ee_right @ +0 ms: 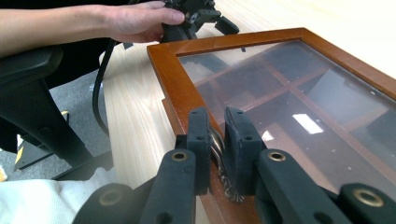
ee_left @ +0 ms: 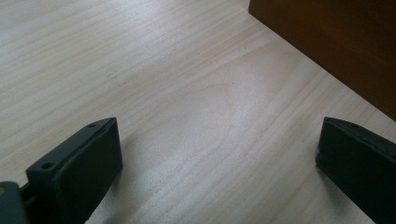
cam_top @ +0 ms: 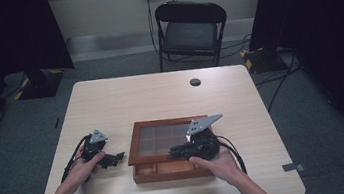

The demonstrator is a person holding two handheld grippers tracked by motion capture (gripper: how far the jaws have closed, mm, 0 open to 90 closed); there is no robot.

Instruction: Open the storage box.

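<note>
The right gripper (ee_right: 215,140) is clenched on a small ornate metal clasp (ee_right: 219,156) at the front edge of a wooden box's lid (ee_right: 173,79); its two black jaws stand almost together with the scrolled metal pinched between them. From above, that gripper (cam_top: 179,151) lies across the near right part of the wooden display box (cam_top: 138,146), and the right hand (cam_top: 219,164) wraps it from below. The lid is a reddish-brown frame around a glass pane (ee_right: 299,107), and it looks lifted a little at the front, so that a strip of the box's near compartments (cam_top: 156,168) shows under its edge. Through the glass I can see wooden dividers that split the inside into a grid of cells.

The left gripper (cam_top: 116,158) rests released just beside the box's left side, its jaws spread wide over bare tabletop with nothing between them. In the left gripper view the two black pads (ee_left: 84,163) stand far apart, and a dark brown wall of the box (ee_left: 336,42) crosses the upper right corner. The left hand (cam_top: 84,169) holds it low on the light wooden table (cam_top: 125,98).

The box sits near the table's front edge, slightly right of centre. A round cable hole (cam_top: 195,82) lies farther back, and a black folding chair (cam_top: 190,29) stands beyond the far edge.
</note>
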